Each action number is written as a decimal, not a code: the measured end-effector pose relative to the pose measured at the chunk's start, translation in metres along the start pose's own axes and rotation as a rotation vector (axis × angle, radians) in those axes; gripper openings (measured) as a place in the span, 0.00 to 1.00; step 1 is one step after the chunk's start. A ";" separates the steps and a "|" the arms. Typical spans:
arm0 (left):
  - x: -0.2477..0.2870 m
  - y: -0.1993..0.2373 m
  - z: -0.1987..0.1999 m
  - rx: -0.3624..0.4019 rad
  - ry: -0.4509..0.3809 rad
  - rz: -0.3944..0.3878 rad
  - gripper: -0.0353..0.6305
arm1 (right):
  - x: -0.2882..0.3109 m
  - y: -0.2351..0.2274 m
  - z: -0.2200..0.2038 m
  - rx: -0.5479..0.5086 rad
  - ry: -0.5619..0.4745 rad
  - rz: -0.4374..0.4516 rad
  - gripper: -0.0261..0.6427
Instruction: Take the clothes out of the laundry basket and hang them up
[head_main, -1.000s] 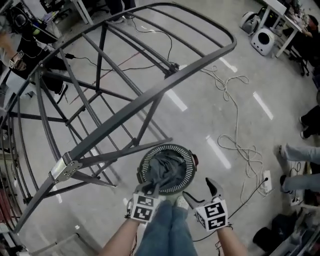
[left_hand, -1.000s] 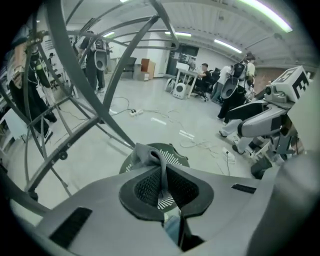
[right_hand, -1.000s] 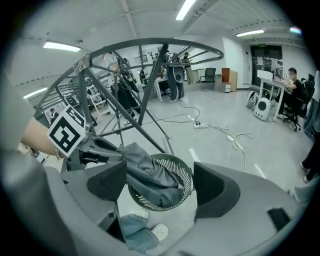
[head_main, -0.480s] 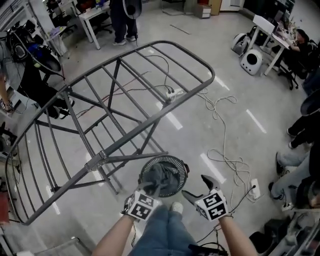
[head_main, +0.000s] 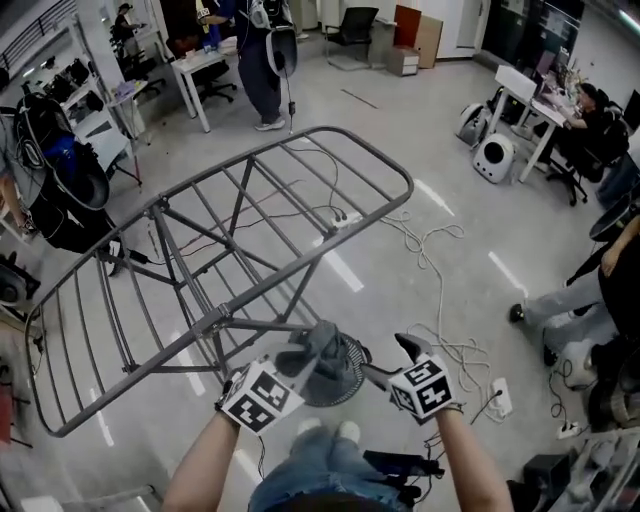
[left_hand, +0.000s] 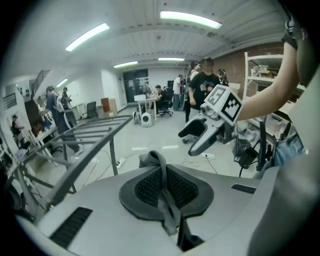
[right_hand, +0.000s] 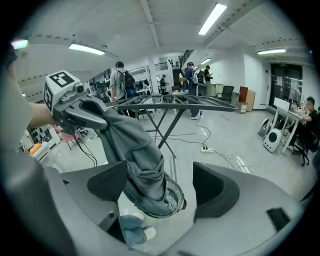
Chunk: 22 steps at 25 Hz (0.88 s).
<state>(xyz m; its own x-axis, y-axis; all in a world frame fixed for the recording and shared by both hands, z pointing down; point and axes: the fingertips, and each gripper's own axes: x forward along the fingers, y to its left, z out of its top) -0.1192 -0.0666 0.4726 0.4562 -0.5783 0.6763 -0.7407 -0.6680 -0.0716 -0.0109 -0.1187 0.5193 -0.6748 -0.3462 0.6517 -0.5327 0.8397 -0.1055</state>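
A grey garment (head_main: 318, 350) hangs over the round slatted laundry basket (head_main: 352, 362), lifted partly out, its lower end still in the basket (right_hand: 172, 199). My left gripper (head_main: 298, 358) is shut on the garment; a strip of the cloth (left_hand: 161, 186) is pinched between its pads. My right gripper (head_main: 388, 358) stands open just right of the garment, with nothing between its fingers. In the right gripper view the garment (right_hand: 139, 165) dangles from the left gripper (right_hand: 82, 107) in front of the open jaws. The grey drying rack (head_main: 250, 215) stands unfolded and bare beyond the basket, to the left.
Loose white cables (head_main: 438, 330) and a power strip (head_main: 500, 397) lie on the floor to the right. A person's legs (head_main: 570, 300) are at the right edge and another person (head_main: 262, 60) stands at the back. Desks and a white device (head_main: 492, 157) line the far side.
My left gripper has risen, pulling the grey garment up from the basket. The head view has tilted up, so the rack looks smaller and farther. The right gripper stays open beside it.
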 end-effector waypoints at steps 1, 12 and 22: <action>-0.009 0.001 0.011 0.027 -0.023 0.005 0.08 | 0.001 -0.004 0.003 -0.008 -0.004 -0.005 0.65; -0.108 0.005 0.128 0.217 -0.284 0.028 0.08 | 0.037 -0.020 0.041 0.220 -0.115 0.182 0.63; -0.131 0.018 0.136 0.185 -0.329 0.091 0.08 | 0.038 0.017 0.074 0.323 -0.246 0.441 0.08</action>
<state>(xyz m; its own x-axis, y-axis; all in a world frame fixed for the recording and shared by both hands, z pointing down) -0.1253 -0.0663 0.2828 0.5492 -0.7383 0.3915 -0.6974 -0.6630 -0.2721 -0.0832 -0.1484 0.4871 -0.9454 -0.1133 0.3055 -0.2780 0.7697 -0.5747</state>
